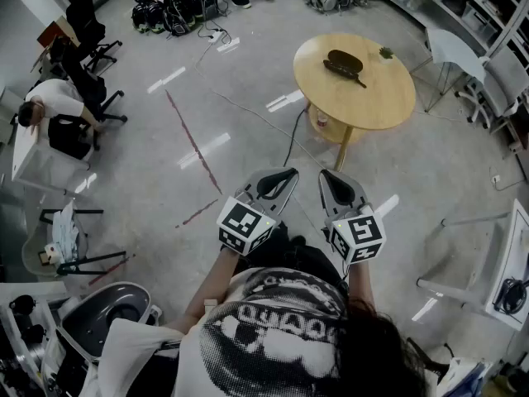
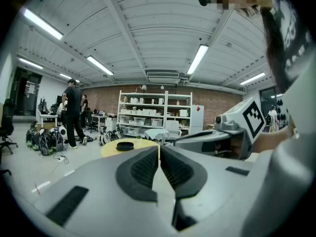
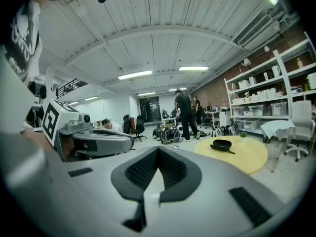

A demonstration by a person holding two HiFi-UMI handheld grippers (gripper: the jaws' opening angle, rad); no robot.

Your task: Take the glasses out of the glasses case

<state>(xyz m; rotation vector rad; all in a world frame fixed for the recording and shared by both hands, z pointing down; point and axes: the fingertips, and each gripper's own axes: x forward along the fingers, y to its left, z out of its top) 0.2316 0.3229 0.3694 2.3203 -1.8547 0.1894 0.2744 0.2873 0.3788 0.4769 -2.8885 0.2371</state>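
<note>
The glasses case (image 1: 341, 59) lies on the round yellow counter (image 1: 388, 102), on the half farther from you. It is a dark oval with a thin dark strip jutting from its near side. From this far off you cannot tell whether its lid is up or down. A small green plant (image 1: 386, 53) stands near the counter's far edge, to the right of the case and apart from it.

You hold both tools well short of the counter, side by side over the grey floor (image 1: 248, 114), close in front of your body and pointing toward the case. Your left hand-held gripper (image 2: 159, 152) has its jaws pressed together with nothing between them. Your right hand-held gripper (image 3: 157, 154) is the same: pads meeting, empty. Neither touches the case or the counter.

Beyond the counter, a white chair (image 1: 450, 52) stands to the right and dark bags (image 1: 178, 11) sit in a cluster on the floor. White shelves (image 2: 155, 110) line the brick wall. One person in dark clothes (image 3: 185, 115) stands near the bags, and another (image 1: 50, 106) bends over a desk at the far left.
</note>
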